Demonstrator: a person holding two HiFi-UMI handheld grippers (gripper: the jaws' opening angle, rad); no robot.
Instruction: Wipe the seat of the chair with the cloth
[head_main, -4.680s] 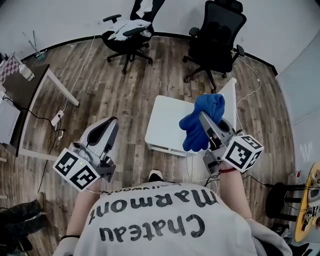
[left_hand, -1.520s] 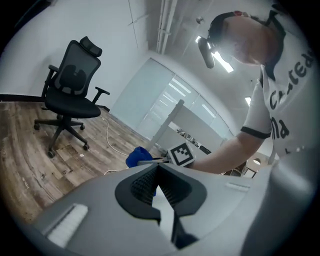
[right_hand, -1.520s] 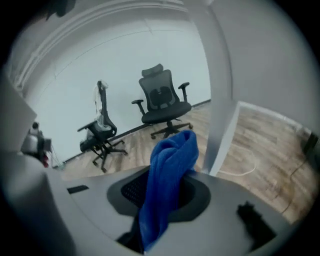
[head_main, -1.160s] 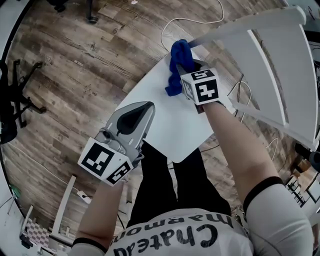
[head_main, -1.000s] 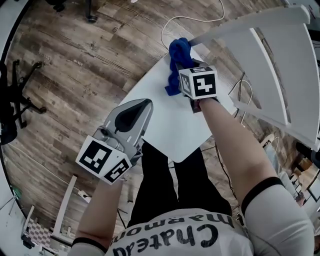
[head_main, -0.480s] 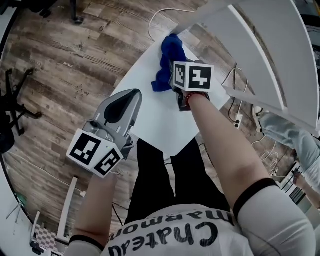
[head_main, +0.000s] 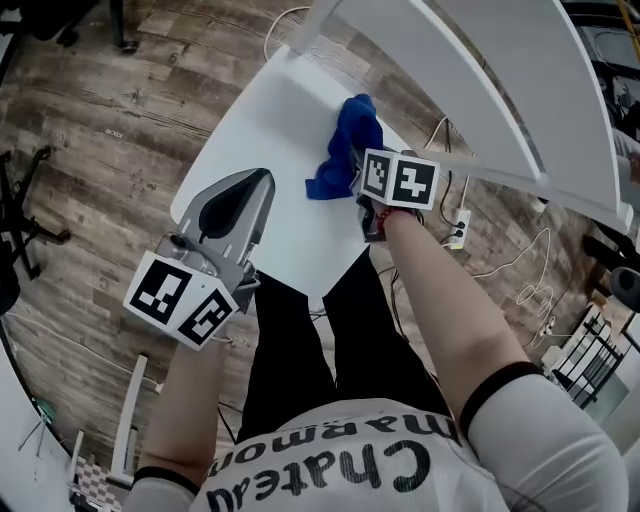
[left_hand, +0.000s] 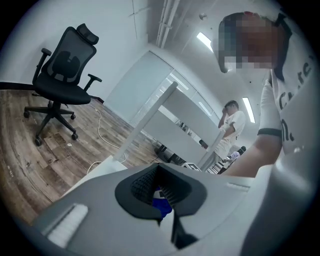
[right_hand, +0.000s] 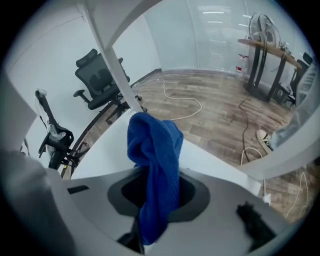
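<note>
Bright, even indoor light — strong fisheye bending, dark vignetted corners

Cloth (head_main: 345, 150): blue, knitted, bunched into a lump; held on the seat's right part, near the backrest.
Seat (head_main: 262, 130): white, flat, smooth, level.

The cloth (head_main: 345, 150) lay on the seat (head_main: 262, 118), toward its right side, caught in the right tongs (head_main: 355, 172) beside the chair back (head_main: 480, 70). The left tongs (head_main: 252, 184) hung over the seat's near left edge, apart from the cloth.
</note>
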